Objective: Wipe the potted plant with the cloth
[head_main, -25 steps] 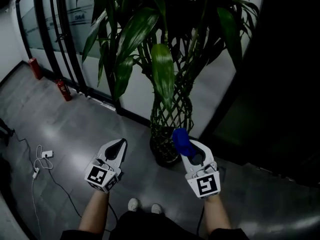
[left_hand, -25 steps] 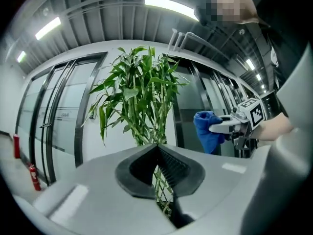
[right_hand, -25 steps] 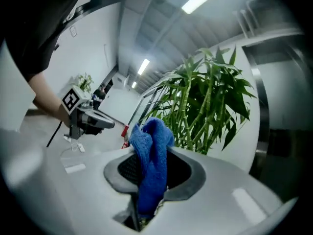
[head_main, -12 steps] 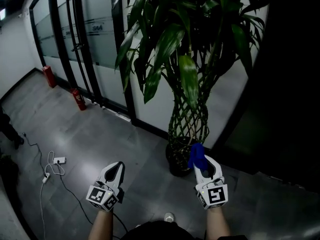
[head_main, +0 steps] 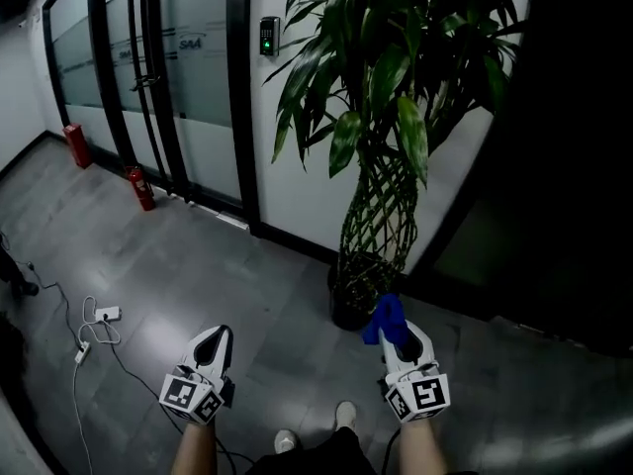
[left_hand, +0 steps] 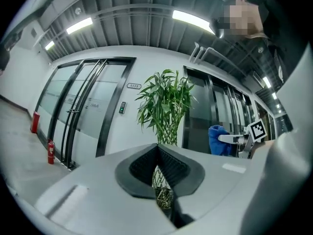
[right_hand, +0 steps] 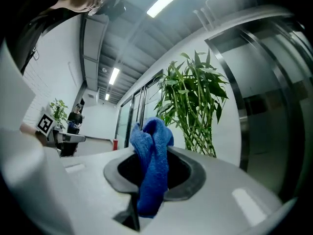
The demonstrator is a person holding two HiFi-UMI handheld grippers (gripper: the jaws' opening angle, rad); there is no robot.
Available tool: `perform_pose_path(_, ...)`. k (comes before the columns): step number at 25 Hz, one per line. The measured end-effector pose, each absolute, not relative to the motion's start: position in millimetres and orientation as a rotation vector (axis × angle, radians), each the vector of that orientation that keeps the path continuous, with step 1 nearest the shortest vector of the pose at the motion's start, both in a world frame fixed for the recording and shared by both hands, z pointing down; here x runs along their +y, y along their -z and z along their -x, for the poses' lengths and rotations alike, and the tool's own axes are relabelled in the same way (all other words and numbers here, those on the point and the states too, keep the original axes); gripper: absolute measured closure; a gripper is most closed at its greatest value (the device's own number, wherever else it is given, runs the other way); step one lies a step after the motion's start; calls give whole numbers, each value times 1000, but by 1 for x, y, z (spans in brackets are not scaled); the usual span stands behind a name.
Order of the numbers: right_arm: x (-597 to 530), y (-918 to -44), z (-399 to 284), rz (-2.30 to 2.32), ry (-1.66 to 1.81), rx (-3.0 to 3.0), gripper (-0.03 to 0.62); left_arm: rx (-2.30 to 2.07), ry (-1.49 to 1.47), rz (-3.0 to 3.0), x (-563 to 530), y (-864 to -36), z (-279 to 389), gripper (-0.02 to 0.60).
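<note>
1. The dark round pot stands on the glossy grey floor, just ahead of your right hand-held gripper and a little to its left. It holds the tall green plant.
2. The plant's thin stems are woven into an open lattice column. Long, pointed, shiny leaves fan out from the top of it, well above both grippers.
3. Your right hand-held gripper is pinching the blue terry cloth. The cloth is bunched, with soft folds standing up past the tips and a tail hanging below the jaws. In the head view it overlaps the pot's near rim, but you cannot tell whether it touches.
4. Your left hand-held gripper has its jaws pressed together at the tips with nothing between them. The lattice column shows through the slim gap behind the tips. This gripper sits well to the left of the pot, clear of the plant.
5. Both grippers have smooth white shells and black ribbed pads. Each carries a cube with black-and-white square markers.
6. Far ahead of your left hand-held gripper run frosted glass doors in dark frames, with two red fire extinguishers at their foot.
7. A small keypad sits on the white wall beside the doors.
8. To the left of that gripper a white power strip with a trailing cable lies on the floor.
9. A dark wall panel rises to the right of your right hand-held gripper.
10. Your shoes show between the two grippers.
</note>
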State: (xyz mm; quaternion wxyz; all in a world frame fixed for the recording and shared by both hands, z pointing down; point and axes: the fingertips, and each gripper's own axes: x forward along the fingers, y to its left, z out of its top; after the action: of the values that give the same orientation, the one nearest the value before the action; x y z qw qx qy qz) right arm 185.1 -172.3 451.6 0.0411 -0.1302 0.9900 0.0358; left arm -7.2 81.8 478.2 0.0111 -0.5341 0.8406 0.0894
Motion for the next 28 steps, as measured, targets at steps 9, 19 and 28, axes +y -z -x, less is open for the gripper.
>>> perform_pose_path(9, -177, -419, -248, 551, -179, 2975, 503, 2557, -376, 1709, 78, -455, -10, 575)
perform_pose_path(19, -225, -402, -305, 625, -44, 2887, 503, 2504, -362, 1756, 23, -434, -41, 575)
perform_pose_path(28, -234, -407, -292, 541, -1, 2895, 503, 2507, -288, 1739, 8, -433, -52, 575)
